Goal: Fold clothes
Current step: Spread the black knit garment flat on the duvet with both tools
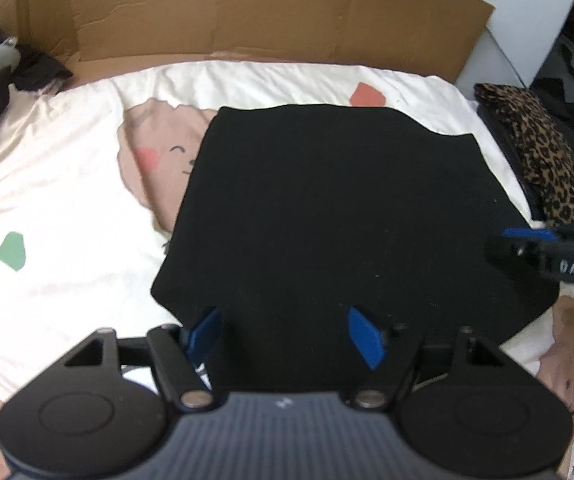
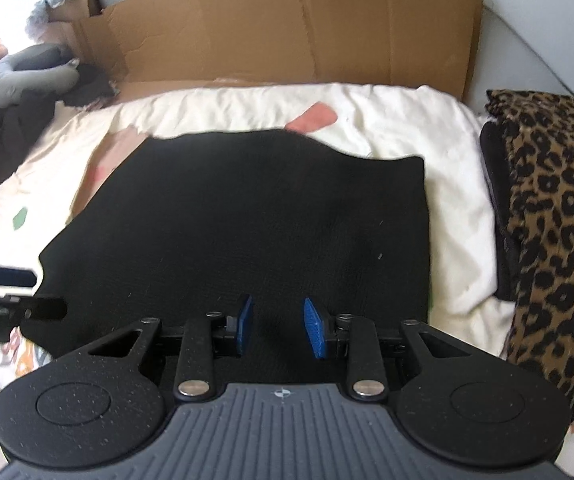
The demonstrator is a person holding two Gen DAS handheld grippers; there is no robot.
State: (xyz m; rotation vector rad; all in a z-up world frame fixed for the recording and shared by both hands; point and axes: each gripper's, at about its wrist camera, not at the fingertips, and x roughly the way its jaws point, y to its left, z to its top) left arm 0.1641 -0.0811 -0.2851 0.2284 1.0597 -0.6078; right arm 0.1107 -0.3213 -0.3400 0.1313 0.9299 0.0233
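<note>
Left wrist view: black garment lies flat on cream printed bedcover, already squared into rough rectangle, centre of bed. My left gripper hovers at garment's 6 o'clock edge, jaws wide, nothing between pads. My right gripper, jaws part-open and empty, over same near edge. Folded leopard-print pile sits at 3 o'clock, cardboard at 12. I judge fold partly done; further halving and stacking remain.

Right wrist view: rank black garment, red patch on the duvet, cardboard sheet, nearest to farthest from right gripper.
1. black garment: directly under and ahead of the right gripper.
2. red patch: on the duvet, just past the garment's far edge.
3. cardboard sheet: upright behind the bed.
</note>
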